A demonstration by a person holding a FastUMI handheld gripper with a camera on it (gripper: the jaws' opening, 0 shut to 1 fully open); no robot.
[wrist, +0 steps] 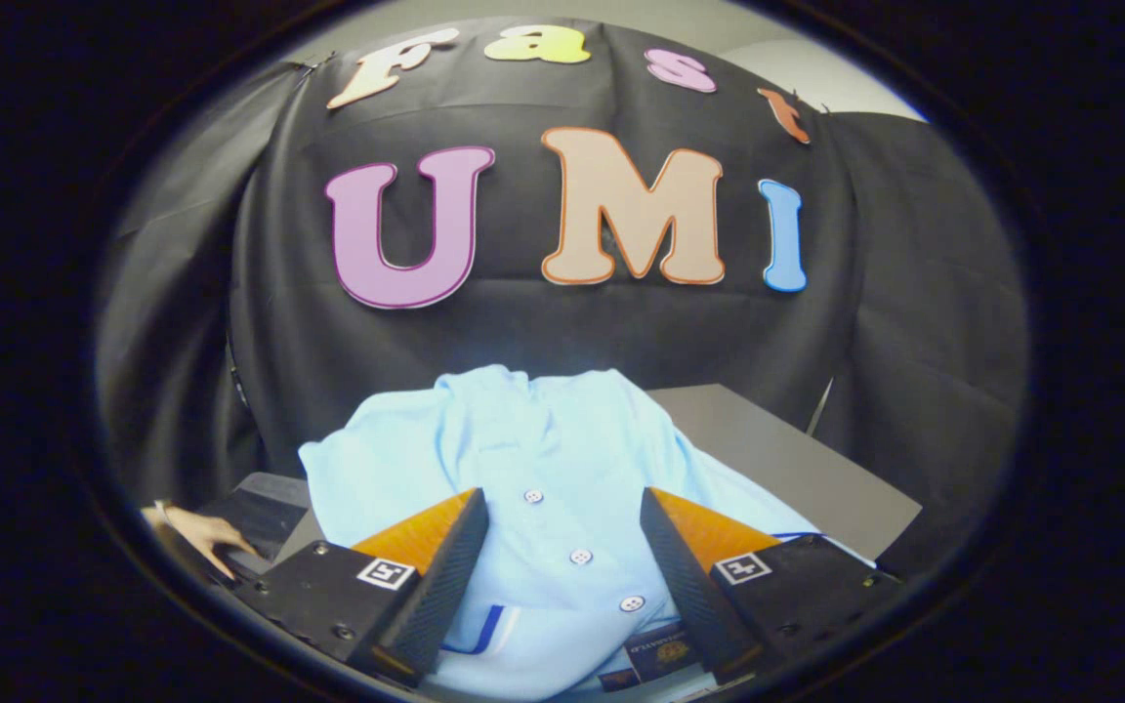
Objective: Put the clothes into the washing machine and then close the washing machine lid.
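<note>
A light blue buttoned shirt [533, 459] lies spread over a grey surface [787, 469], its button placket running between my fingers. My gripper [562, 527] hovers over it, open, with the fingers [455, 576] wide apart on either side of the buttons. Whether the tips touch the cloth I cannot tell. The shirt's collar end lies beyond the fingers, toward the black cloth wall. A dark label [655, 659] shows at the shirt's near end, between the finger bases.
A person's hand [206, 535] rests on a dark surface just left of the shirt, beside my left finger. The grey surface stretches bare to the right of the shirt and ends at an edge. Black cloth hangs close behind.
</note>
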